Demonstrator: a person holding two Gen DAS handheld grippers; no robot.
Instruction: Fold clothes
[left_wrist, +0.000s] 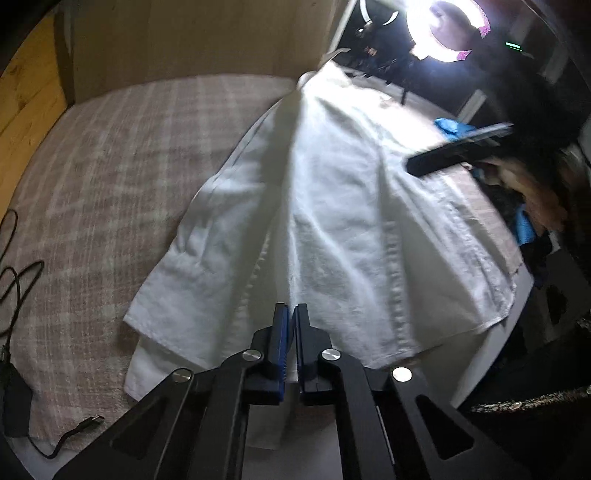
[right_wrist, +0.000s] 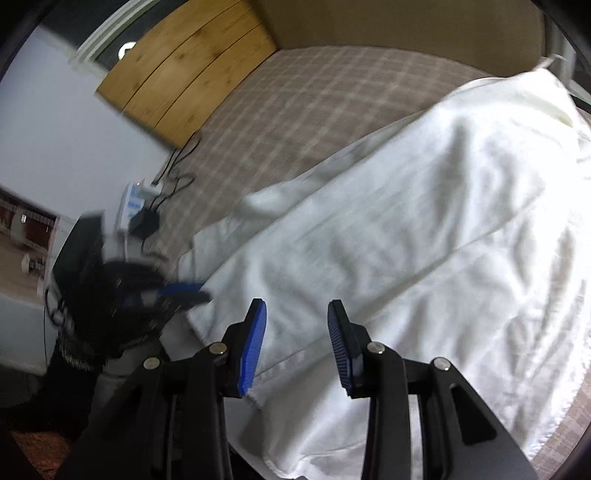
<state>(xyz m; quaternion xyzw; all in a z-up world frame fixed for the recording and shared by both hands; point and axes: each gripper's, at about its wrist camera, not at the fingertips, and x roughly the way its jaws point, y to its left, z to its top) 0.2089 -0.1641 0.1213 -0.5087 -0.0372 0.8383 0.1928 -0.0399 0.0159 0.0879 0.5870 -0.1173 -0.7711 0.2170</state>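
A white button shirt (left_wrist: 332, 206) lies spread on a bed with a beige plaid cover (left_wrist: 110, 166). My left gripper (left_wrist: 291, 314) is shut on a fold of the shirt's near hem and lifts it, so the cloth tents up towards the jaws. In the left wrist view my right gripper (left_wrist: 458, 151) shows blurred over the shirt's far right side. In the right wrist view the shirt (right_wrist: 406, 240) fills the right half. My right gripper (right_wrist: 297, 314) is open and empty just above the shirt's edge. The left gripper (right_wrist: 177, 291) appears blurred at the shirt's left edge.
Black cables and a charger (left_wrist: 14, 387) lie on the cover at the left; they also show in the right wrist view (right_wrist: 147, 218). A wooden headboard (right_wrist: 184, 66) stands behind the bed. Blue and dark clothes (left_wrist: 454, 127) lie beyond the shirt. A bright lamp (left_wrist: 443, 29) glares at the top.
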